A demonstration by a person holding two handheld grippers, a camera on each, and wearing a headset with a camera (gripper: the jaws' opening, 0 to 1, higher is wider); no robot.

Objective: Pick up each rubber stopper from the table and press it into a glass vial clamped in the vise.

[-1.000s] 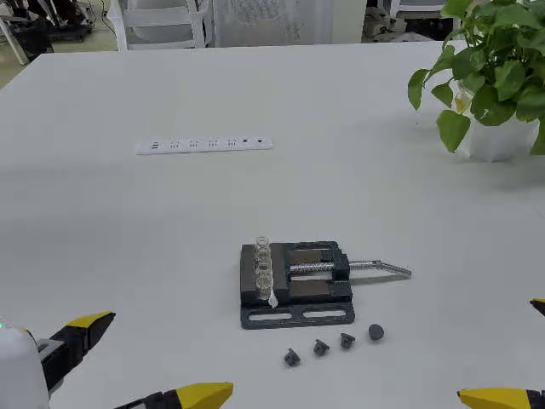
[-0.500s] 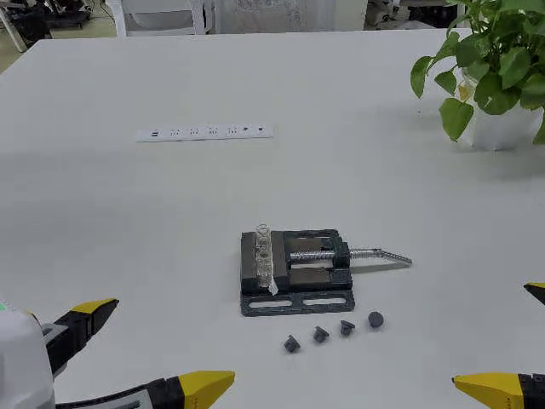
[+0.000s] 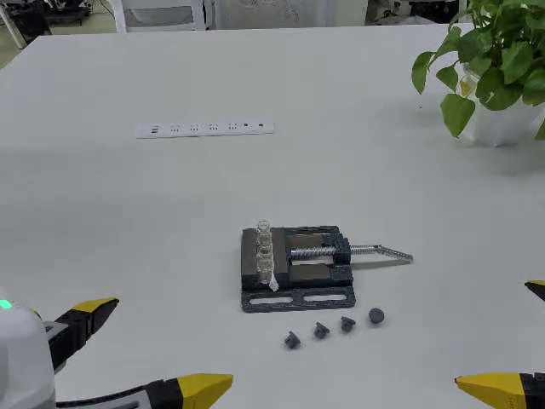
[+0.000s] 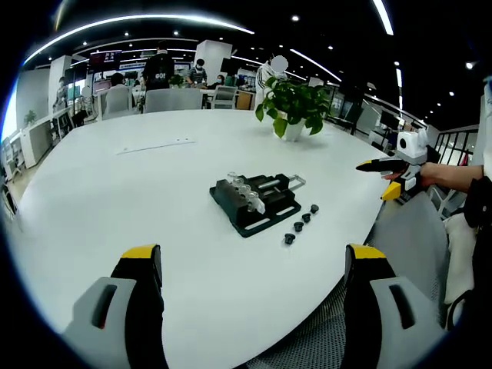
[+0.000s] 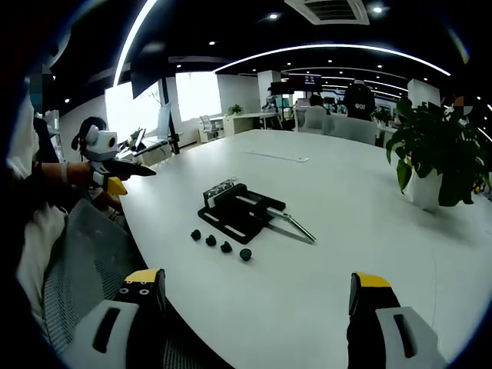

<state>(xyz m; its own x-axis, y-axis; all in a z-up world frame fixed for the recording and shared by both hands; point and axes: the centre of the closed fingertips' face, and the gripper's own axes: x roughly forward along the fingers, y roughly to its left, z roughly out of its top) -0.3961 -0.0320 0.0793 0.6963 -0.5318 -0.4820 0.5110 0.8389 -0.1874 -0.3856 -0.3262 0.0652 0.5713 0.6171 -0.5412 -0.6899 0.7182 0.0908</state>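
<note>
A dark vise sits on the white table and clamps a row of clear glass vials. Several grey rubber stoppers lie in a line just in front of it. My left gripper hangs open at the near left table edge, well short of the stoppers. My right gripper stands open at the near right, its yellow fingertips apart and holding nothing.
A white power strip lies far left on the table. A potted green plant stands at the far right. Chairs and people are beyond the table's far edge. A grey chair seat is close to the near edge.
The head camera tilted slightly, so the vise and stoppers sit a little higher in the picture. Both grippers stay open in about the same spots.
</note>
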